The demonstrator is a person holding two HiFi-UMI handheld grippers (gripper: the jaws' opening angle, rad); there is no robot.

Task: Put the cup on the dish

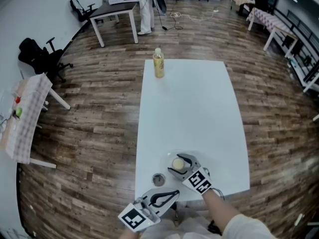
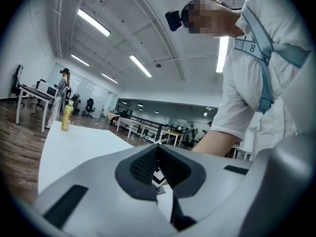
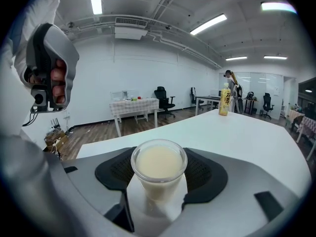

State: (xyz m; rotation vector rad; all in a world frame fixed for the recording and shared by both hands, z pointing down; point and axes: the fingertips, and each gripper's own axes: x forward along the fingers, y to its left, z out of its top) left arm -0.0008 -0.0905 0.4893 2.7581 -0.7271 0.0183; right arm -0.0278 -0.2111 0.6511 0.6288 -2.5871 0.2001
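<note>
Cup (image 3: 158, 168), round, clear, milky-filled, clamped by right gripper (image 3: 159, 176); left gripper (image 2: 158, 179) closed.

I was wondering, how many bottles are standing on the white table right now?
1. The yellow bottle stands upright near the far left corner of the white table. No other shows, though the table's near edge is partly covered.

My right gripper (image 3: 158, 177): matt grey plastic, black textured pads (image 3: 116, 171) | cup (image 3: 158, 161): clear, glossy | table (image 3: 237, 132): smooth matt white | floor (image 1: 89, 133): wood planks
</note>
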